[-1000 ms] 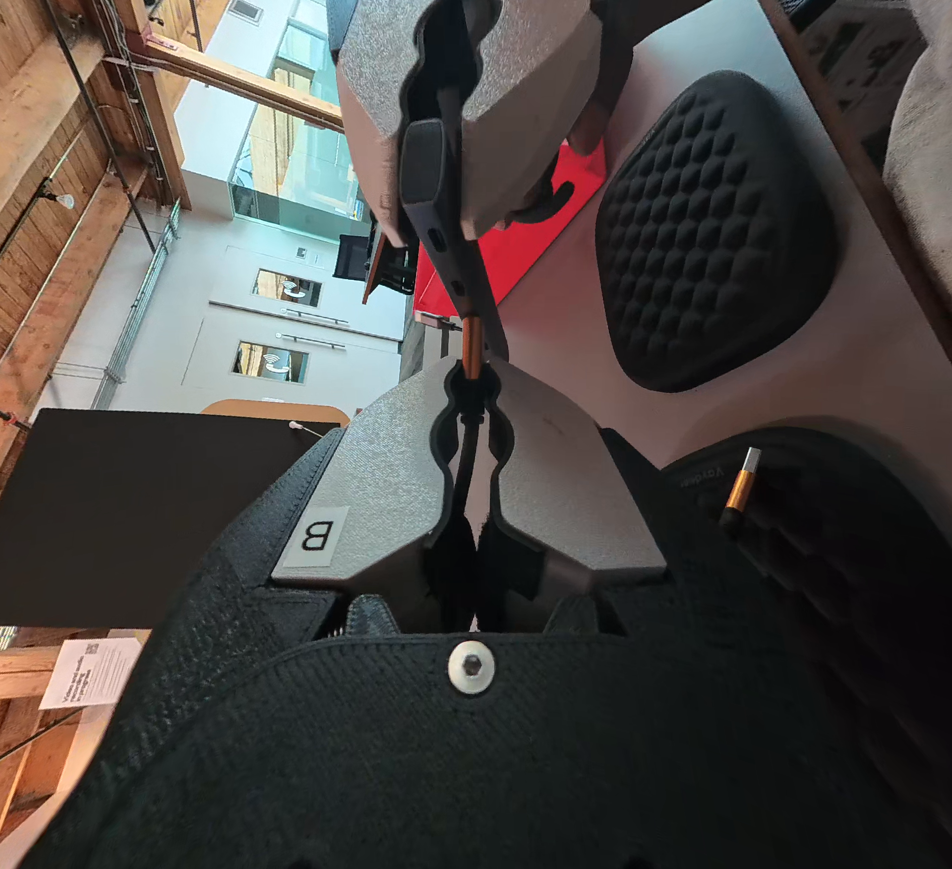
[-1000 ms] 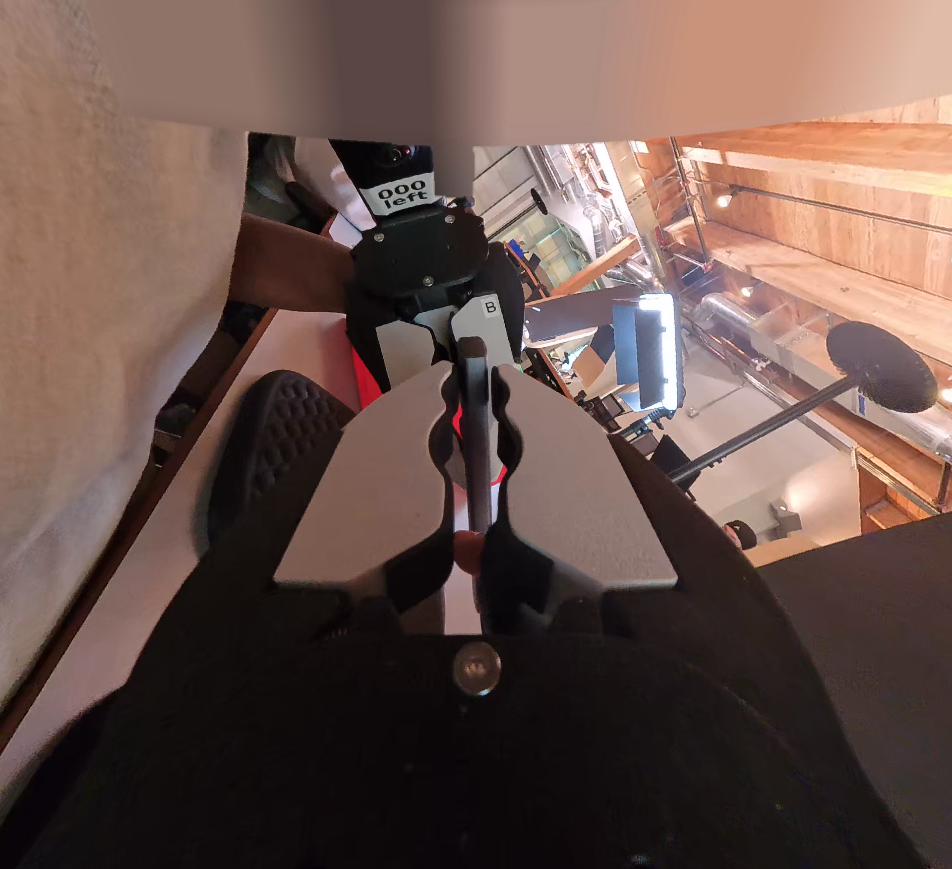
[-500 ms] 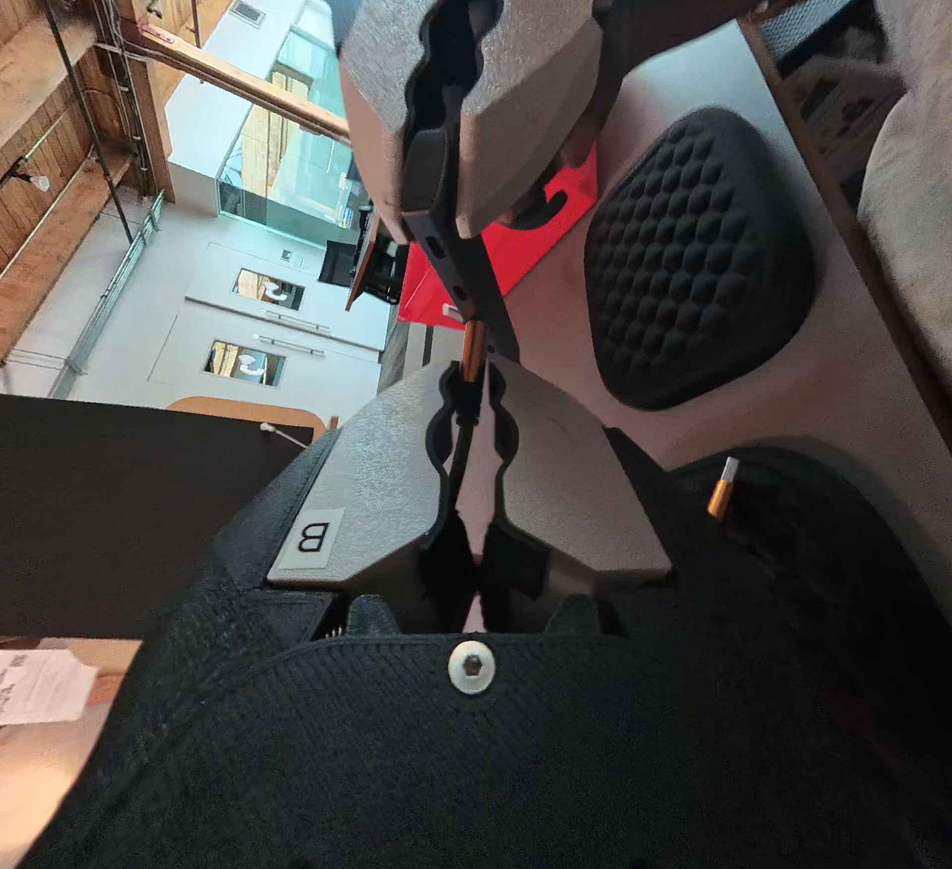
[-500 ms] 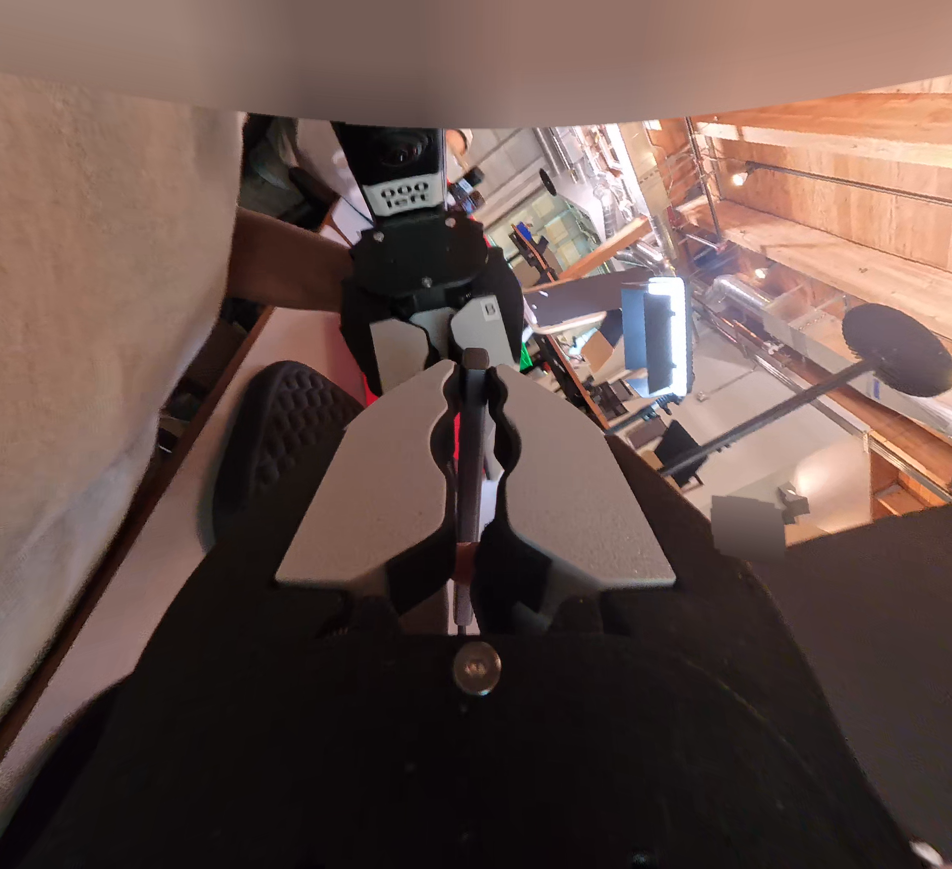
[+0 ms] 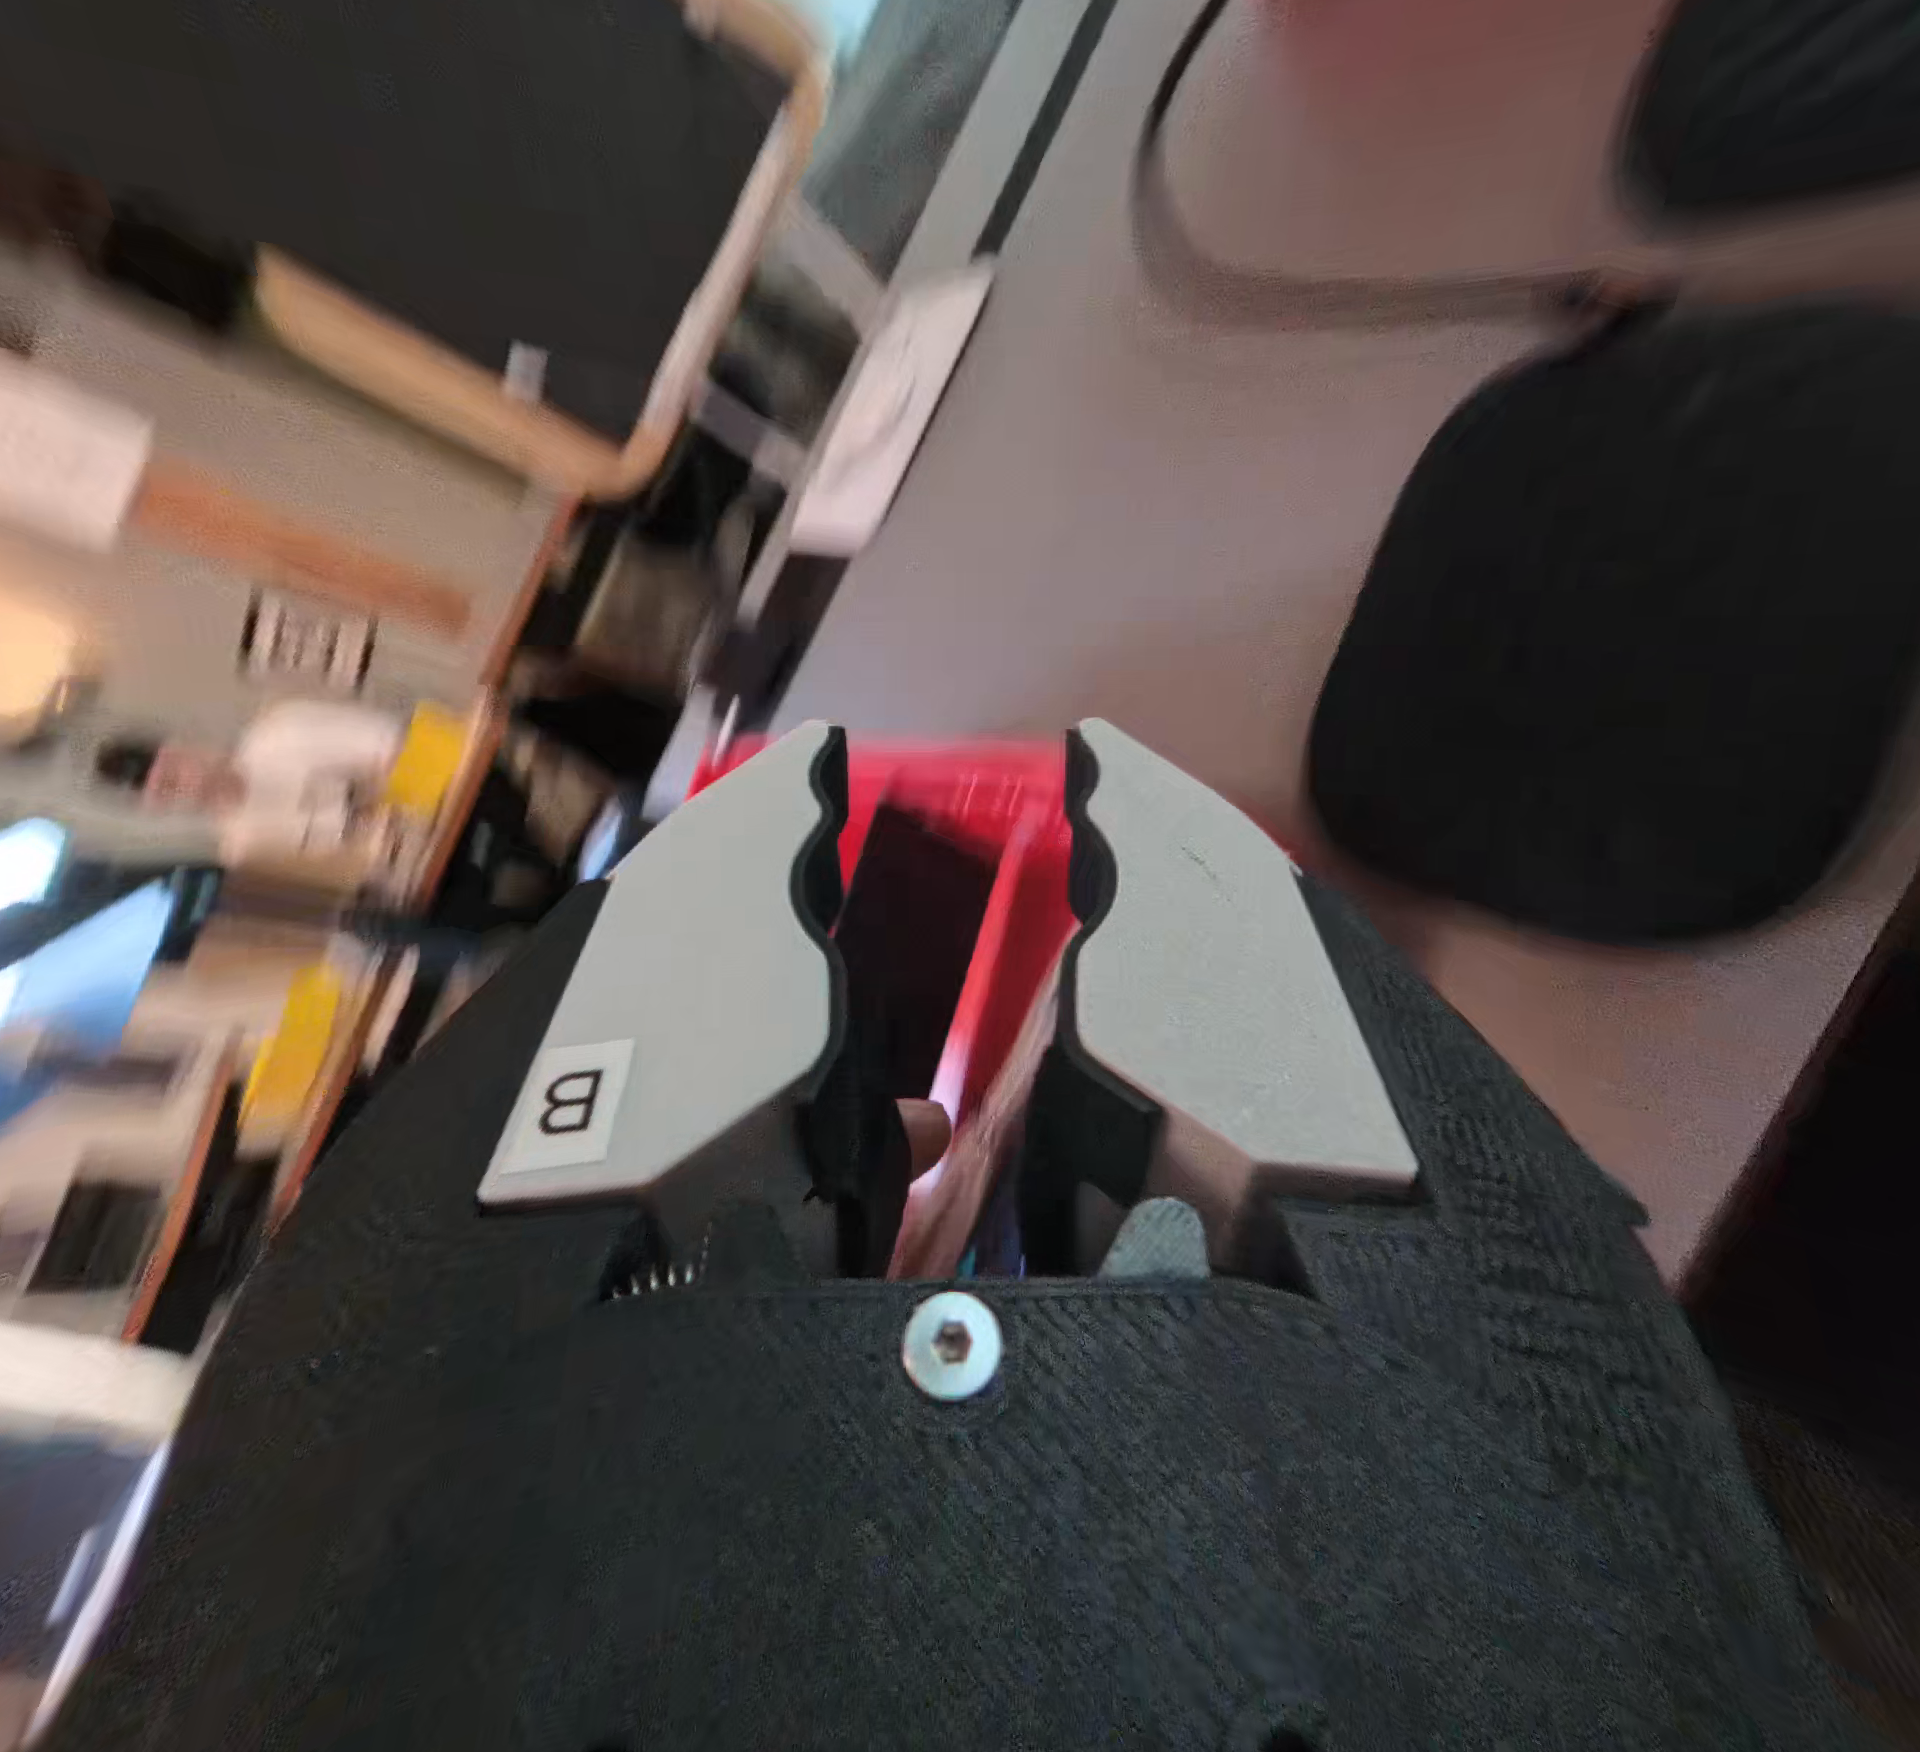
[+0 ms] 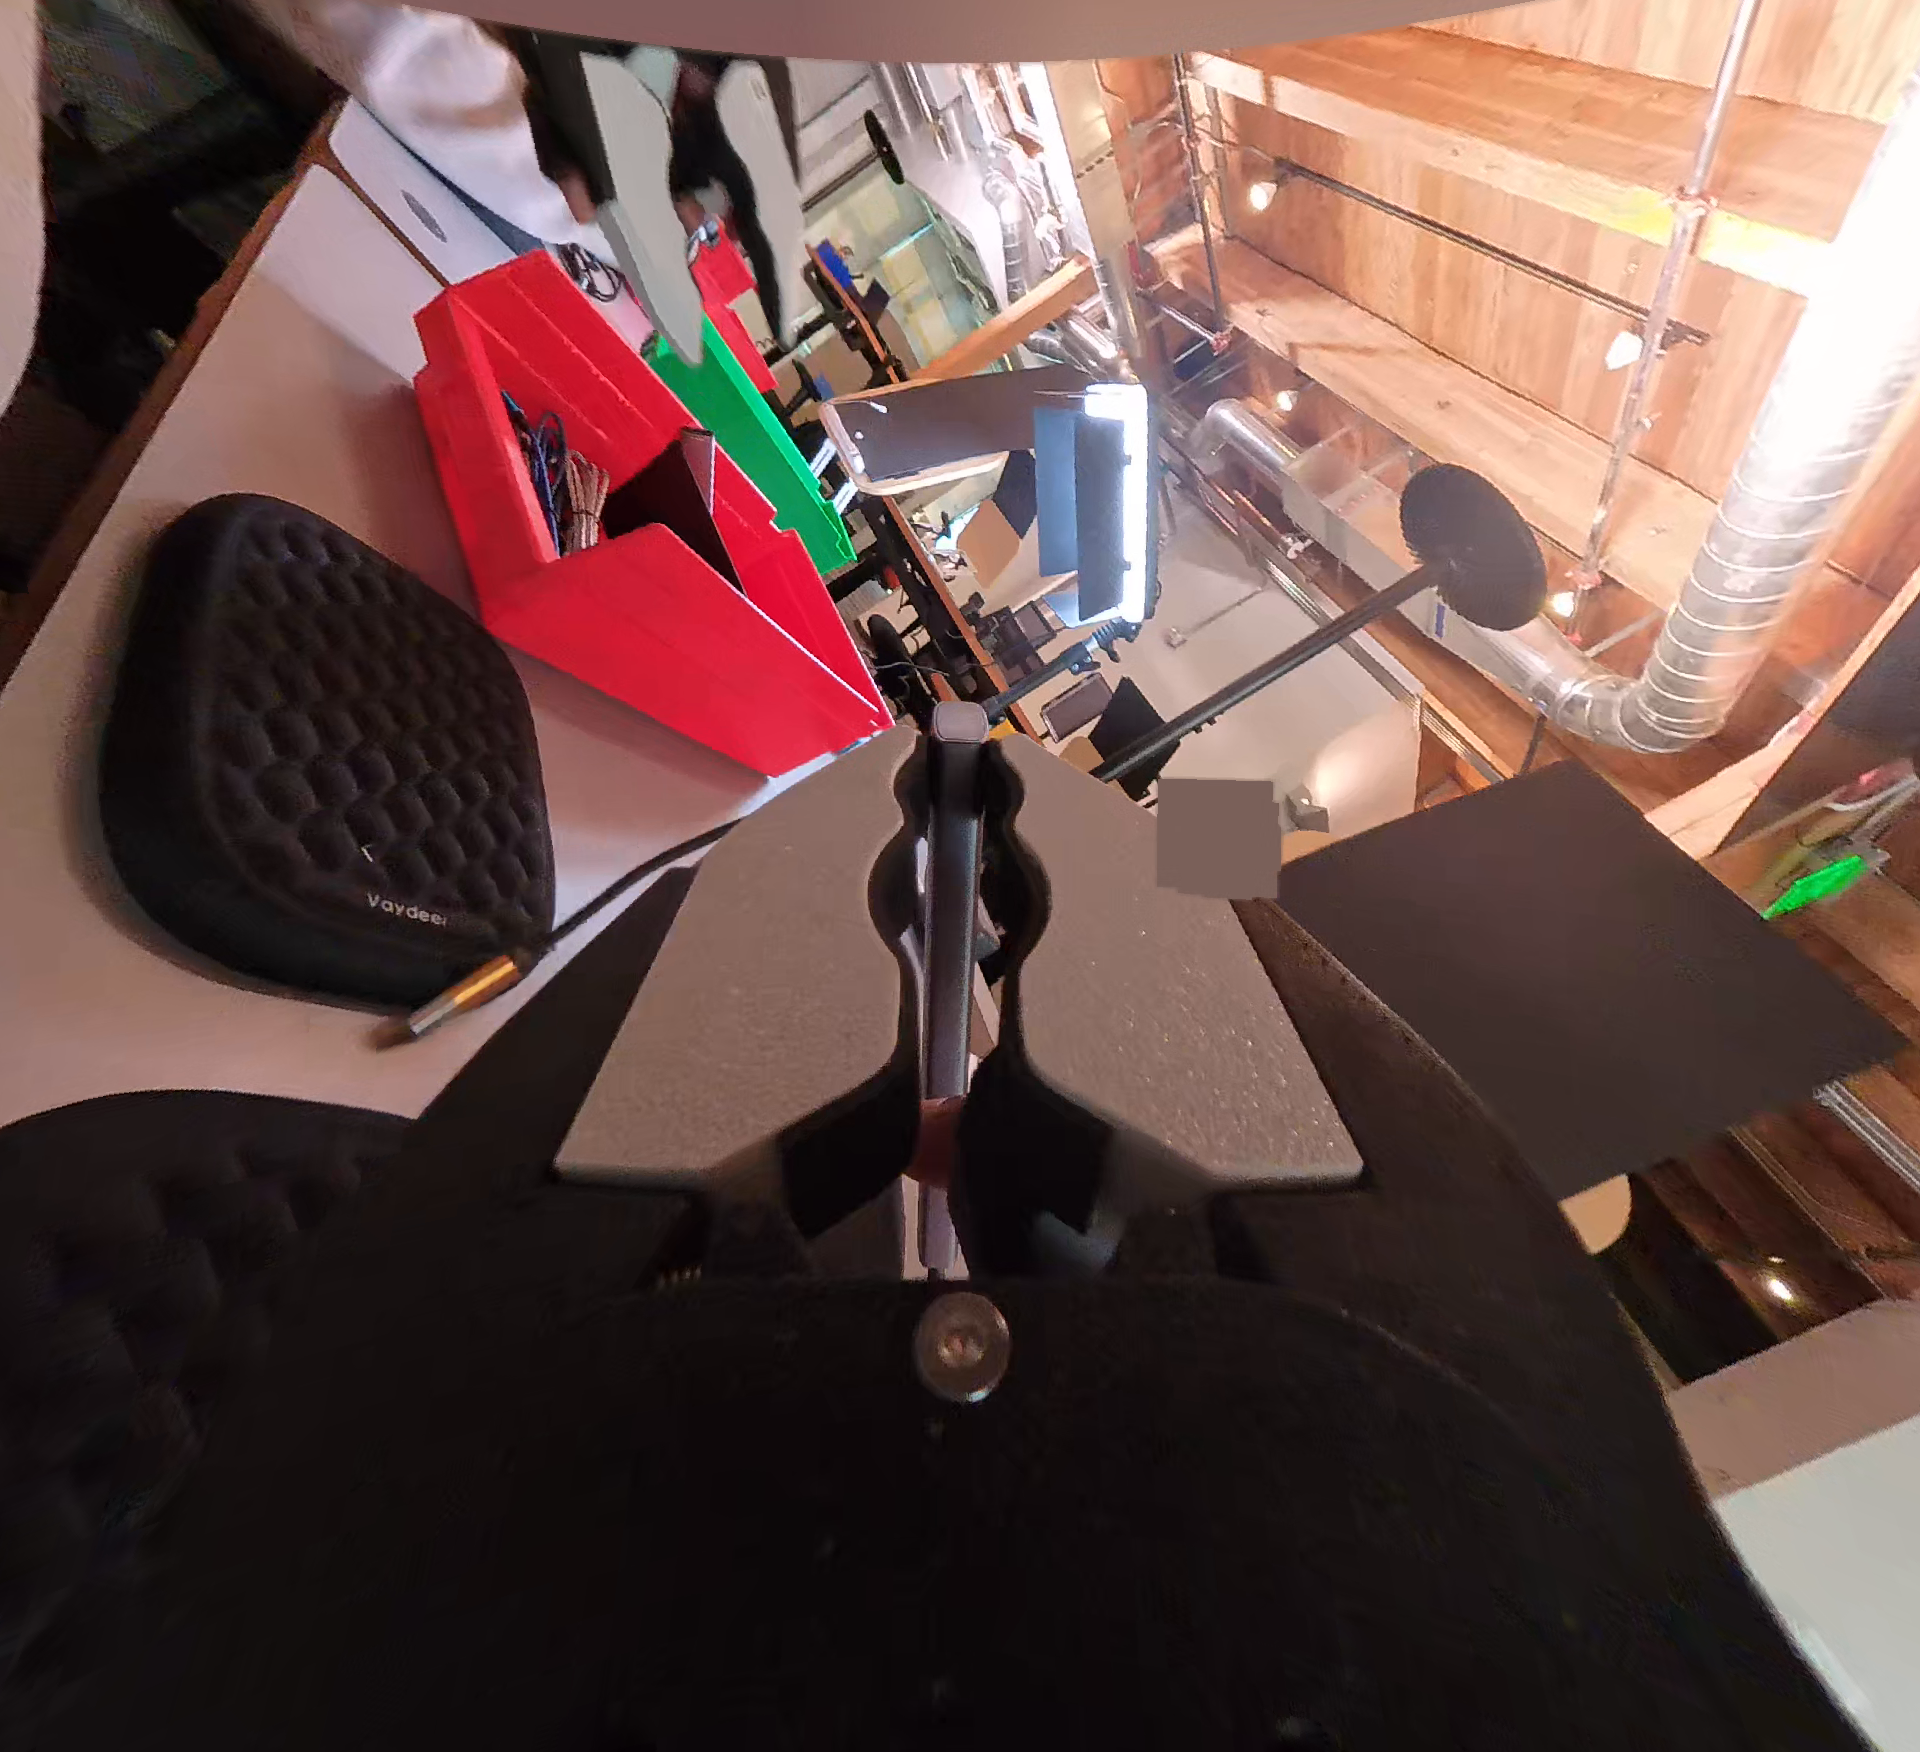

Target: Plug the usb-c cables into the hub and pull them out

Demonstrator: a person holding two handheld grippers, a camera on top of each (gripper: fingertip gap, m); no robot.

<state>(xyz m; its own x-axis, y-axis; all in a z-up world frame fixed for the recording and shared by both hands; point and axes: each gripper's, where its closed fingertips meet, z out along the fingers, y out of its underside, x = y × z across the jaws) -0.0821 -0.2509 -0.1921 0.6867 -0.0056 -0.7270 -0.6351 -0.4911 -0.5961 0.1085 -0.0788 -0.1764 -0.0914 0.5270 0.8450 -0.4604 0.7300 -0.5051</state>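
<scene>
My right gripper [image 6: 956,746] is shut on the slim grey hub [image 6: 954,881], which stands edge-on between its jaws. A USB-C cable with an orange-gold plug [image 6: 468,990] lies on the white table [image 6: 260,414] beside a black honeycomb pad [image 6: 322,746]. My left gripper [image 5: 956,746] is open and empty, and that view is motion-blurred. A black cable [image 5: 1169,175] curves over the table in front of it. In the right wrist view the left gripper's fingers [image 6: 639,185] show far off, apart, above the red bin [image 6: 623,539].
The red bin holds coiled cables, and a green bin [image 6: 758,424] stands behind it. A second black pad [image 6: 156,1235] lies at the near left. In the left wrist view, black pads [image 5: 1610,663] lie at the right. The table edge runs along the left. Tip to tip, the grippers are about 25 cm apart.
My left gripper has opened, let go of the orange plug and swung away from the hub toward the red bin. The right gripper still holds the hub.
</scene>
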